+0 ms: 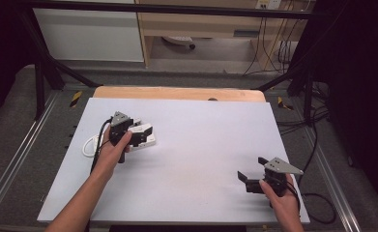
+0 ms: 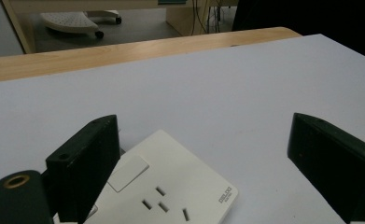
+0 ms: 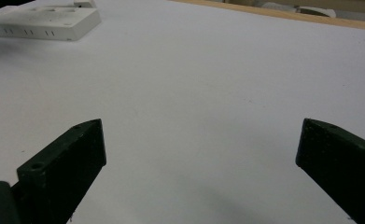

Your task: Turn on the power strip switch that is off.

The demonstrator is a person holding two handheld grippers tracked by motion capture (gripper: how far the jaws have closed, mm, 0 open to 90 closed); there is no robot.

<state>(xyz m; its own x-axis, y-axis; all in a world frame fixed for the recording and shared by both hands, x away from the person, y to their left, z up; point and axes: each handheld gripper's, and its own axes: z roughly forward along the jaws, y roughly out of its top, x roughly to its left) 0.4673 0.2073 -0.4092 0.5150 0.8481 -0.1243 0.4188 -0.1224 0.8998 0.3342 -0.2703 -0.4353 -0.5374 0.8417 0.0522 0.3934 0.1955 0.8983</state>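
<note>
A white table top covers most of a wooden table, whose bare wooden edge shows along the far side. Beyond it stand a pale cabinet and a wooden desk with cables hanging at the right.

Near the left side of the white surface lies a white power strip, flat on the table, with a white cord looped beside it toward the left edge. In the left gripper view its face shows a rocker switch, a group of socket slots and a small printed label at one corner.

The person's left hand holds the left gripper right at the power strip. Its jaws stand wide apart; the near end of the strip lies between them, close to one jaw, though whether it touches cannot be told.

The right hand holds the right gripper near the front right corner of the table, well apart from the strip. Its jaws are also spread wide, with bare white surface between them. In the right gripper view the power strip appears far off at the upper left.
</note>
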